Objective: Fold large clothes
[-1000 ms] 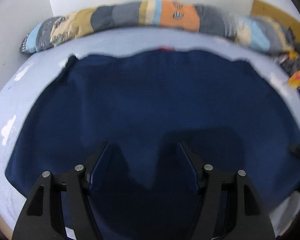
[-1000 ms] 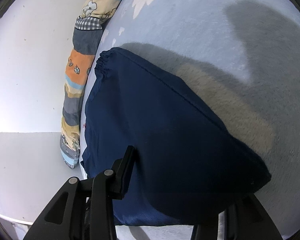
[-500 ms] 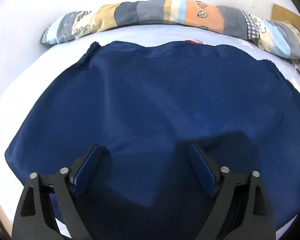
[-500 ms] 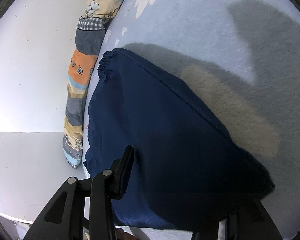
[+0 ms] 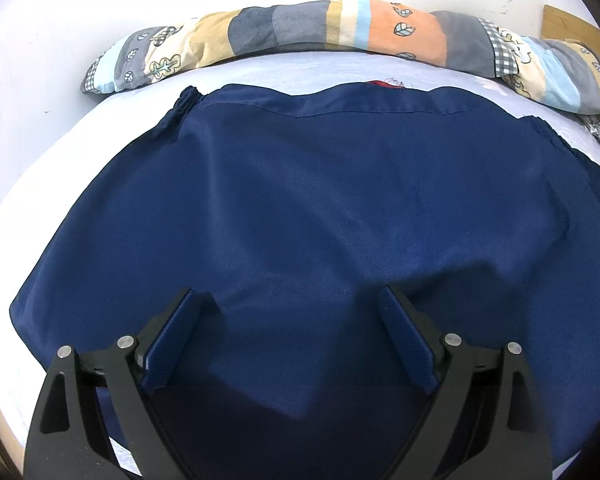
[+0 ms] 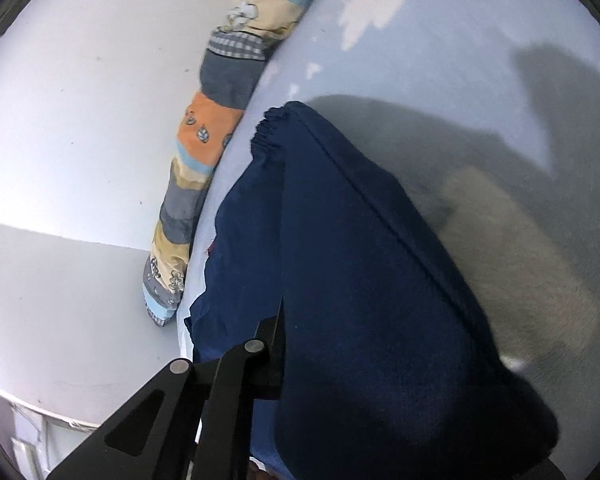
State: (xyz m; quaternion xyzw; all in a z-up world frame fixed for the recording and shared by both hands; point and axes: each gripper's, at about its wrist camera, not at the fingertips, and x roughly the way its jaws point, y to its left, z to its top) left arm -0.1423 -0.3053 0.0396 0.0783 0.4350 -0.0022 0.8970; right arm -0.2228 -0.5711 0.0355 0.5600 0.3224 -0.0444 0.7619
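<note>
A navy garment (image 5: pixel 319 184) lies spread flat on the pale blue bed sheet (image 5: pixel 100 128), its elastic cuff at the far left, near the patchwork bolster (image 5: pixel 339 28). The left gripper (image 5: pixel 288 300) hovers over its near part, jaws wide apart, gripping nothing. The right gripper (image 6: pixel 300 344) has just been closing, with a lifted fold of the garment between its fingers.

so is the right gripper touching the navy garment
Touching. In the right wrist view the navy garment drapes over the right gripper, hiding one finger, with cloth against the visible finger. Its jaws have just been closing on the fabric.
</note>
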